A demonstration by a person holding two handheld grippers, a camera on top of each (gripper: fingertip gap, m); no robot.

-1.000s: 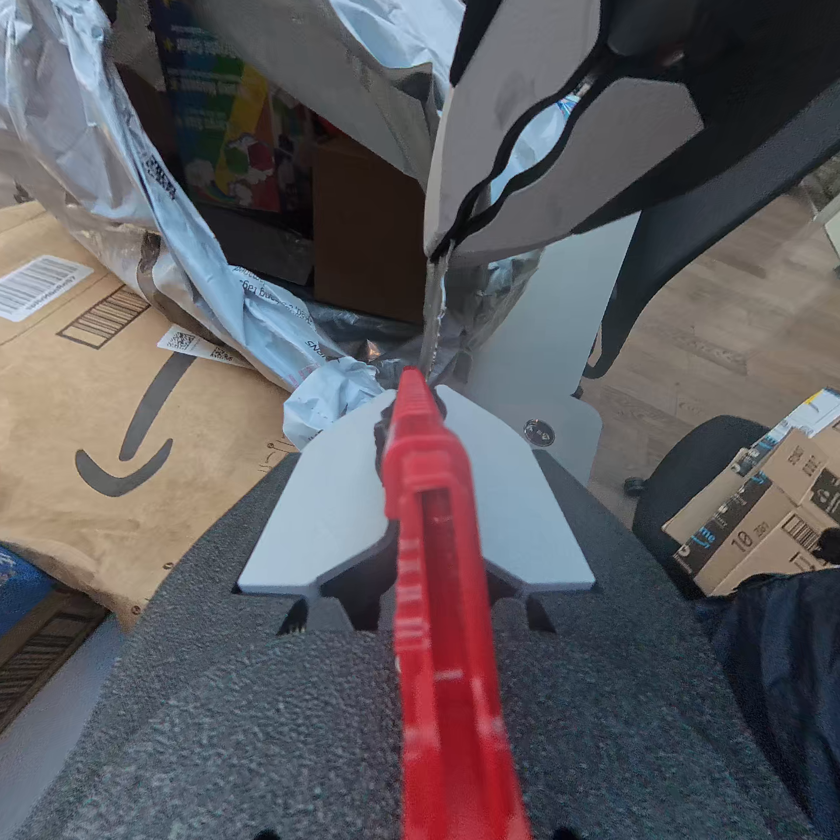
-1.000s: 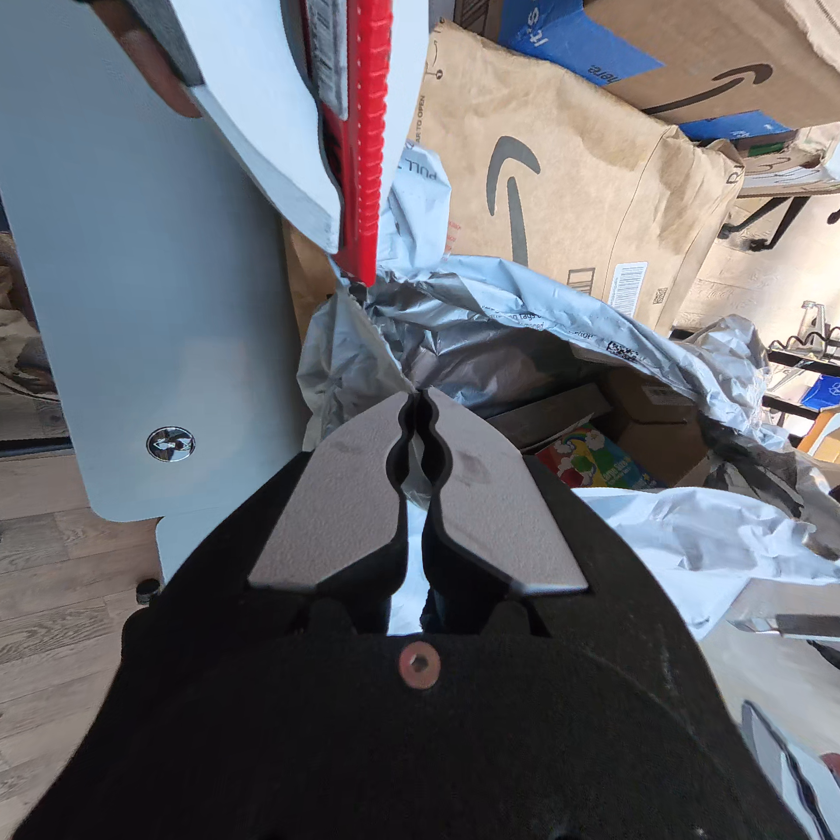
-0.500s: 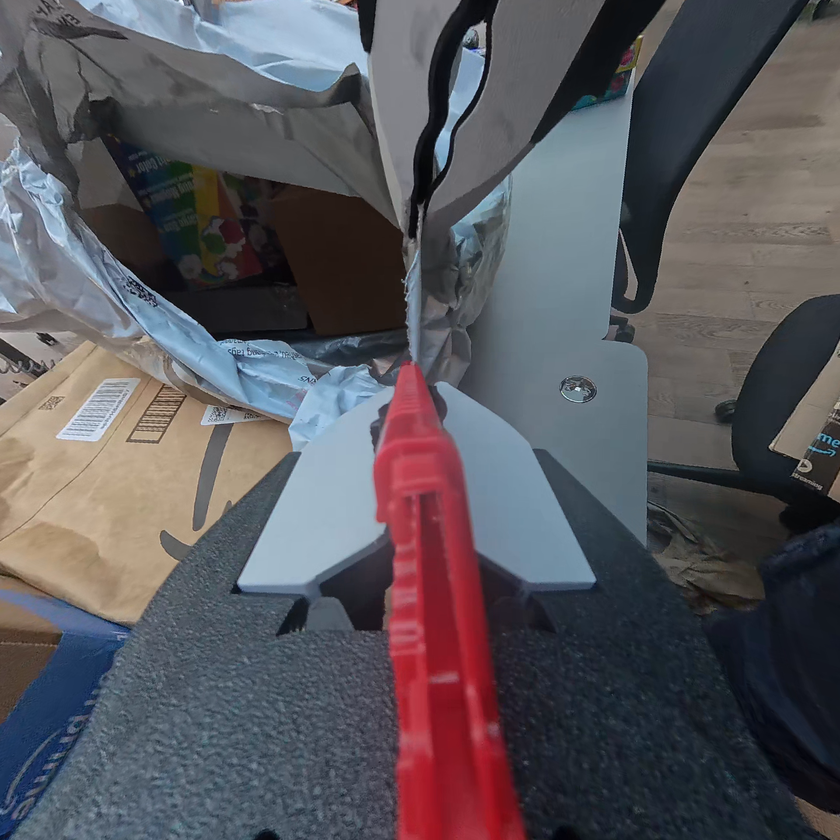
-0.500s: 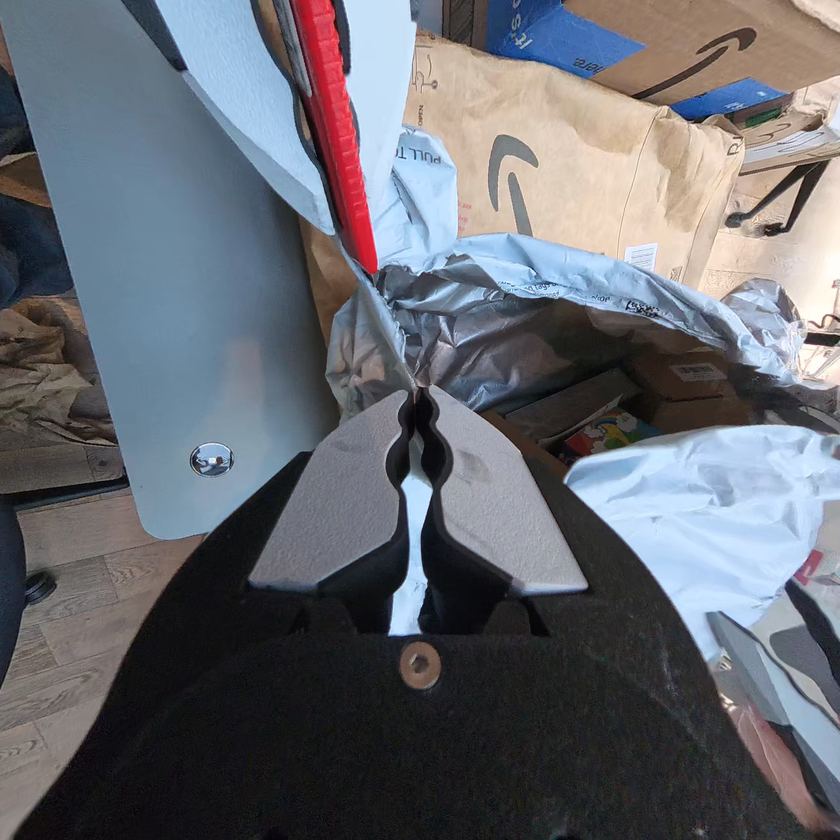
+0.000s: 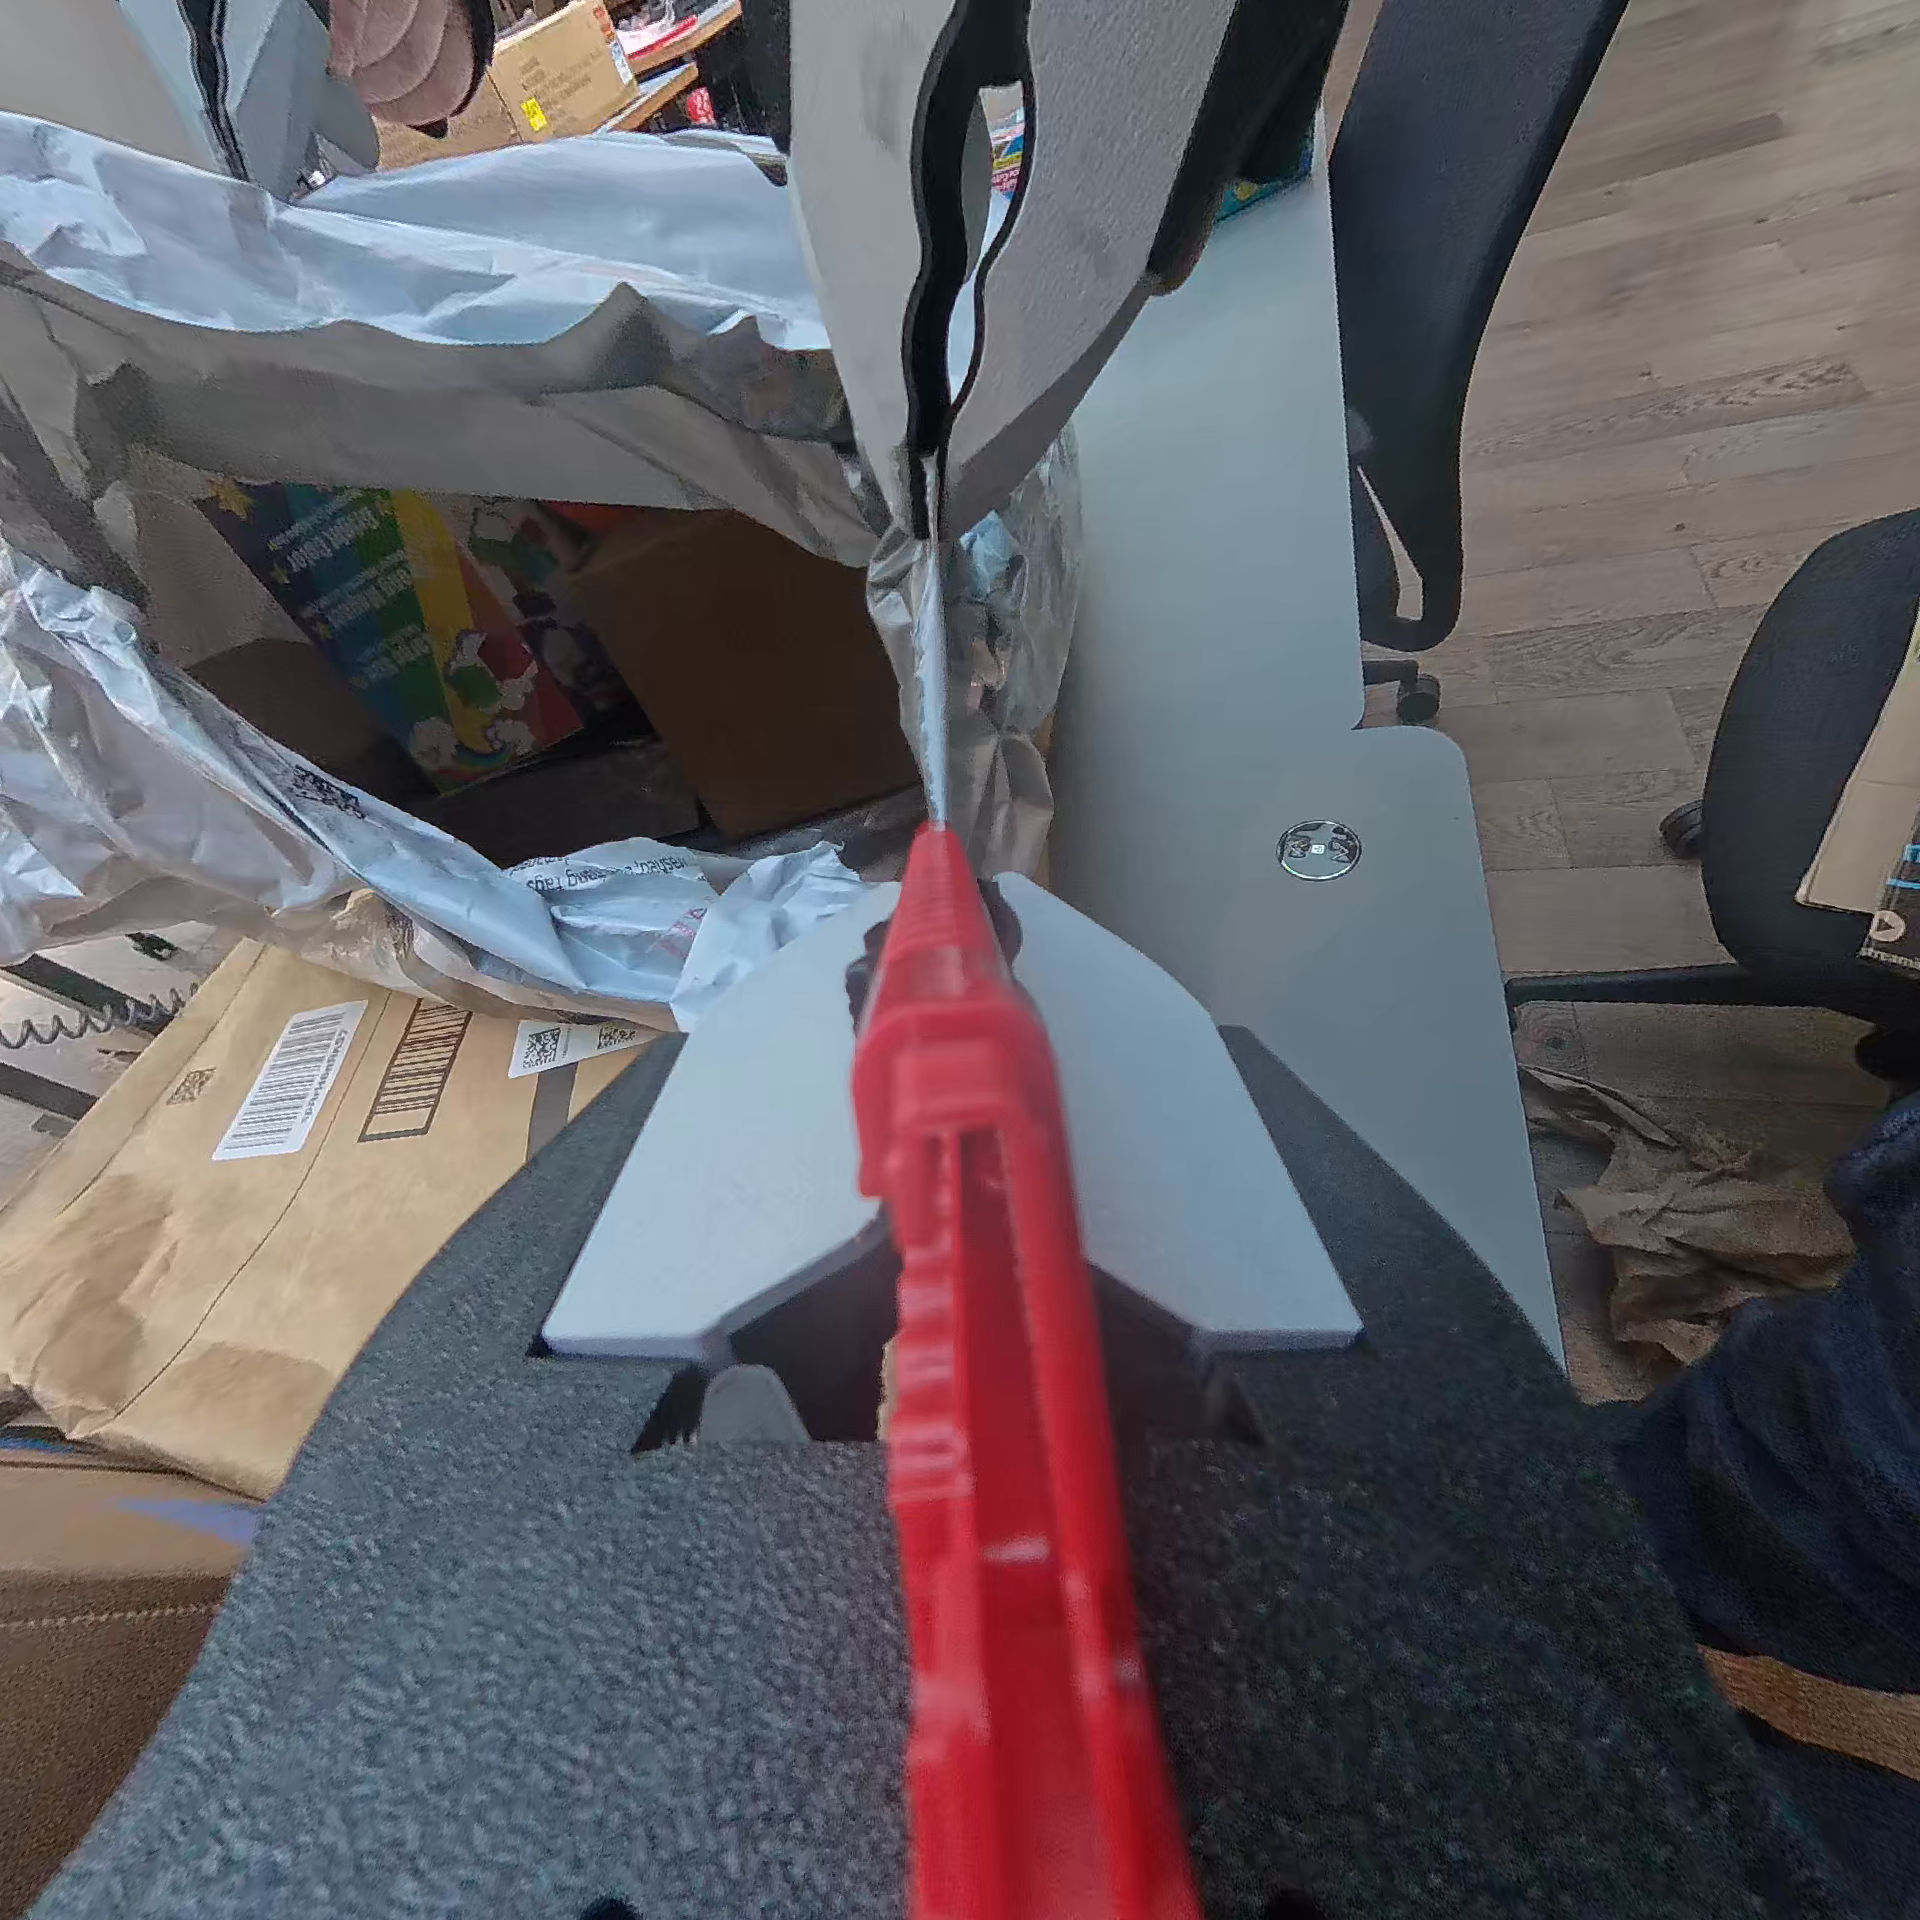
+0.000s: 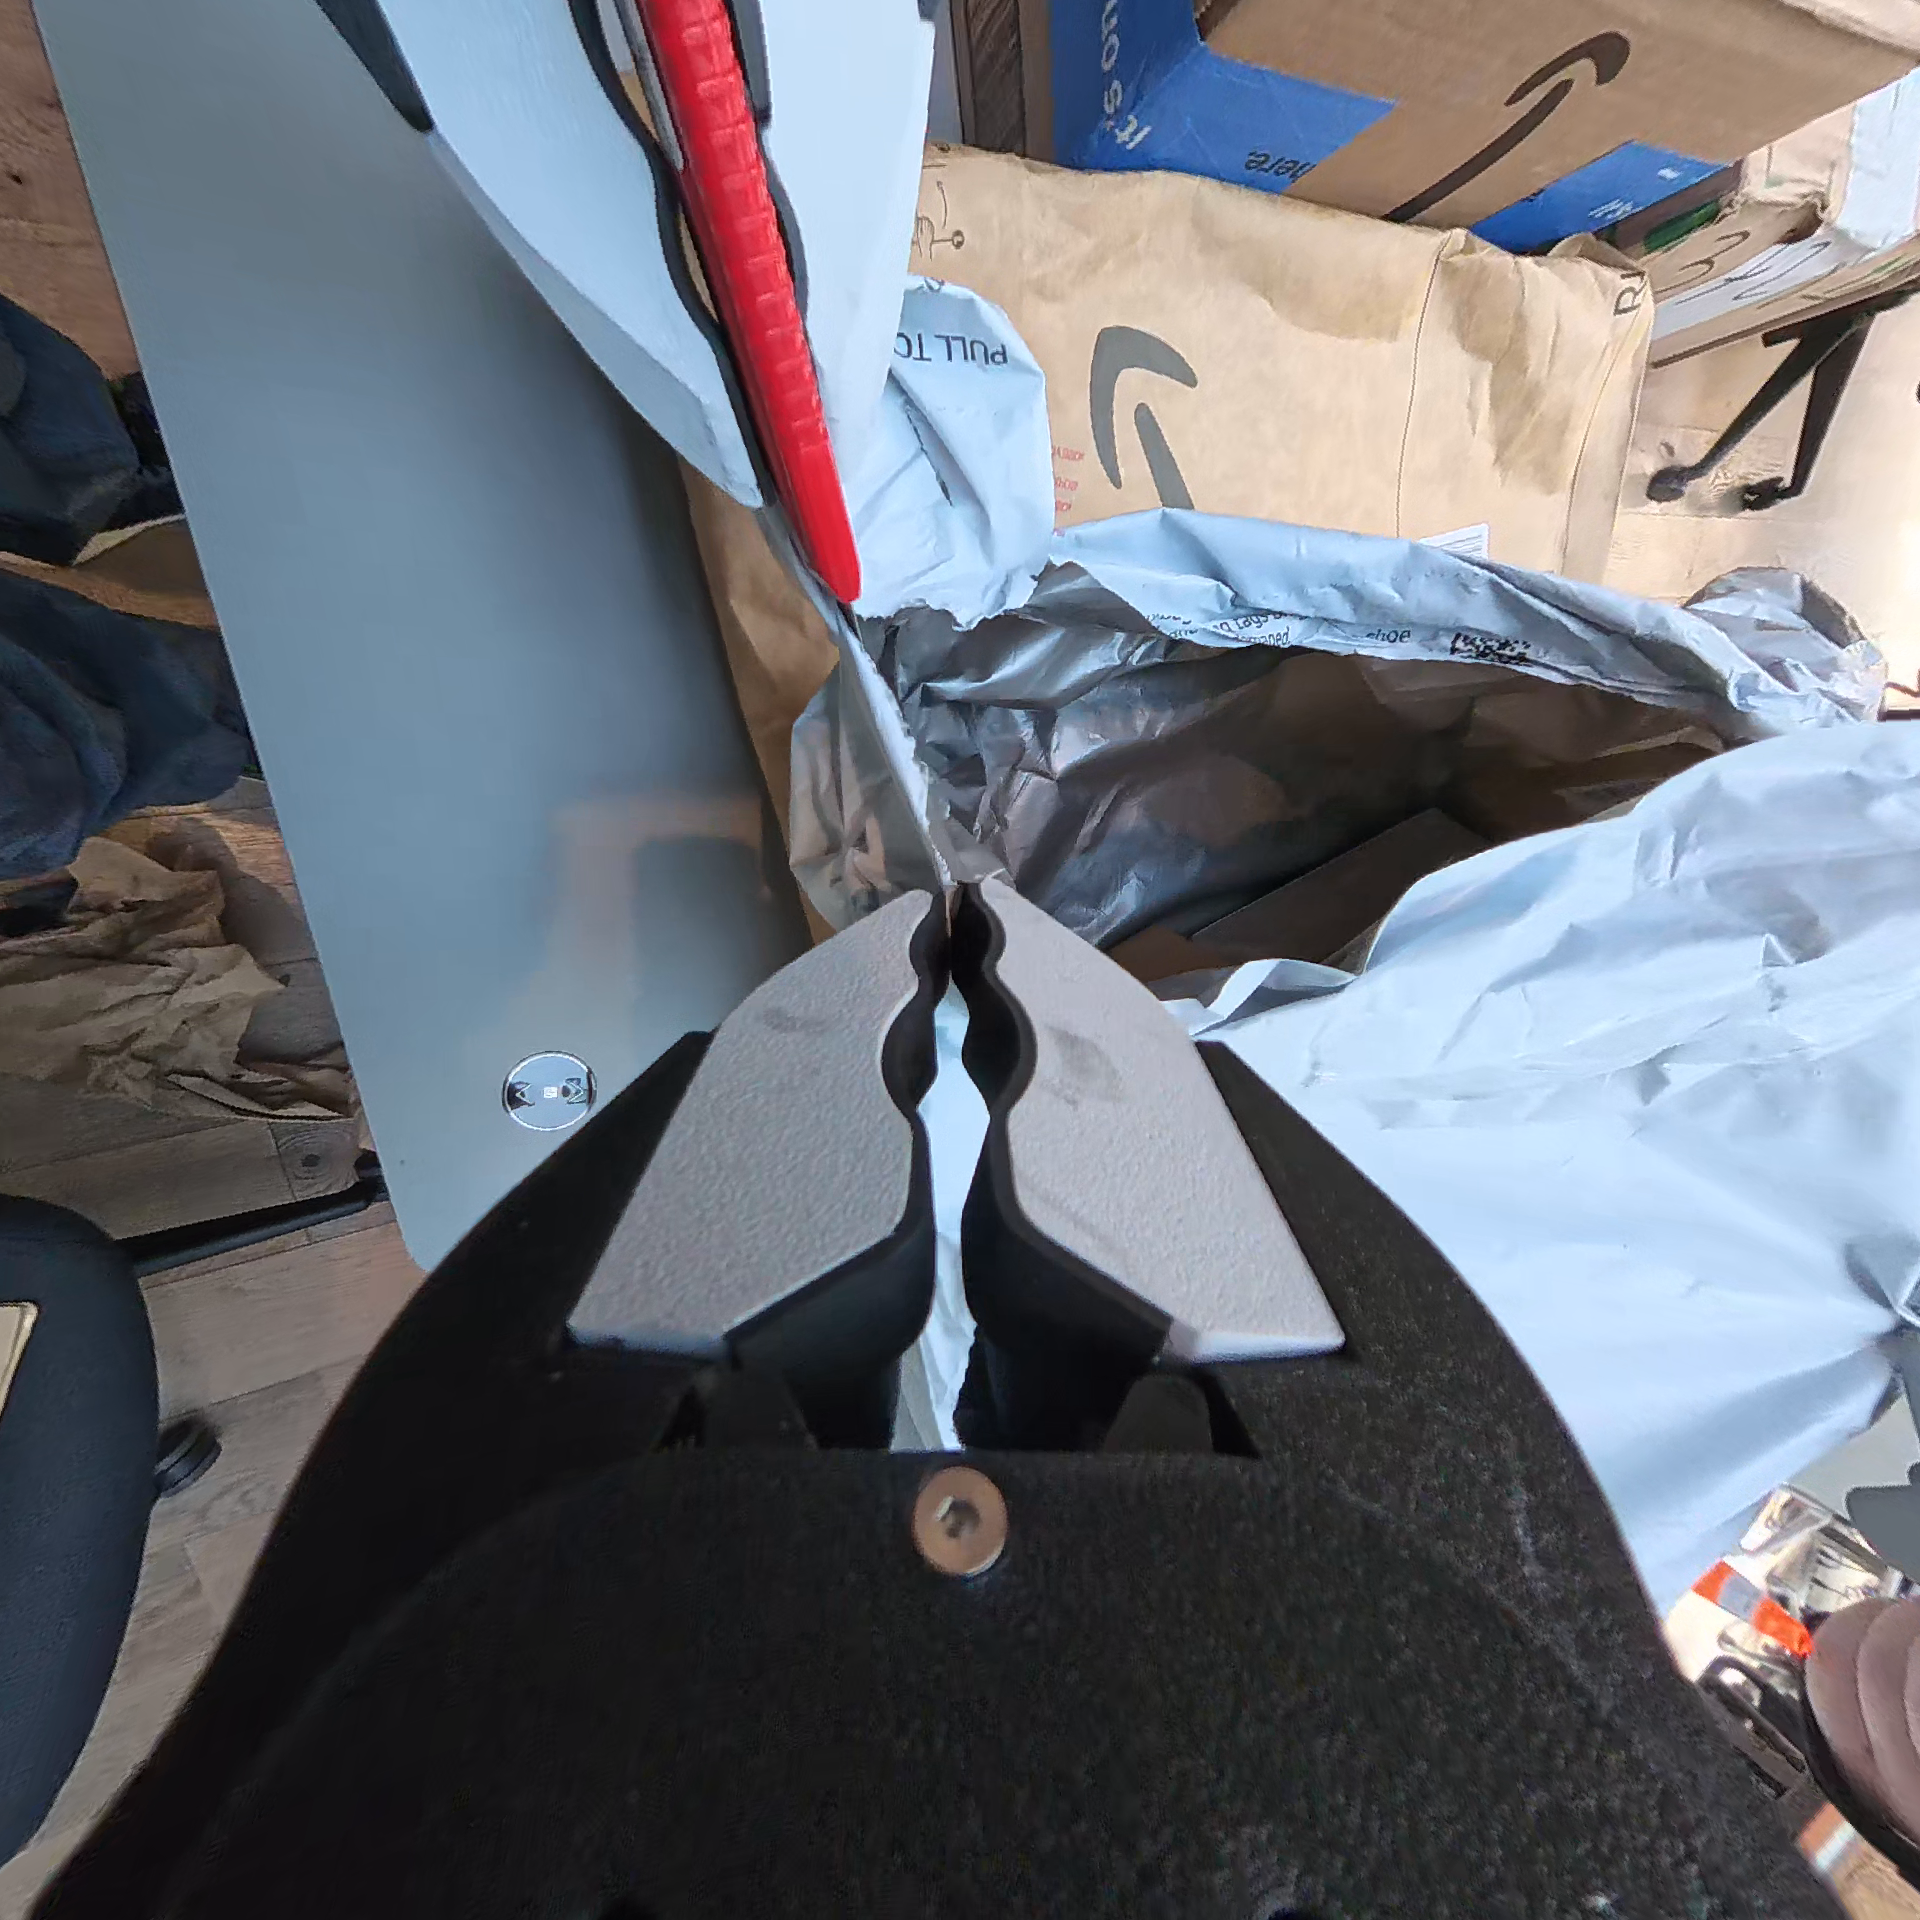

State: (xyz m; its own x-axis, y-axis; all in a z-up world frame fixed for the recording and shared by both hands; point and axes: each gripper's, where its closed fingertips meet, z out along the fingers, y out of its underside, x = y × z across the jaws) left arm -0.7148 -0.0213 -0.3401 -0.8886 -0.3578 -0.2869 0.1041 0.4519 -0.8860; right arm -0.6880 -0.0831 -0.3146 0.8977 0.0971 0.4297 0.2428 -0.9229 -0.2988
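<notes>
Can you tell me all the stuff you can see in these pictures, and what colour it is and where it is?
Crinkled grey plastic mailer bag: one, silver-grey, centre, torn open.
Red plastic box cutter: one, red, in the left gripper, tip at the bag's stretched edge.
Colourful rainbow-printed box: one, inside the bag.
Plain brown cardboard box: one, brown, beside it.
Brown paper mailer: one, tan, behind the bag.
Grey desk panel: one, pale grey.
Black office chairs: two, on the wood floor.
Left gripper: grey fingers, shut on the cutter.
Right gripper: grey fingers, pinching the bag's edge.
</notes>
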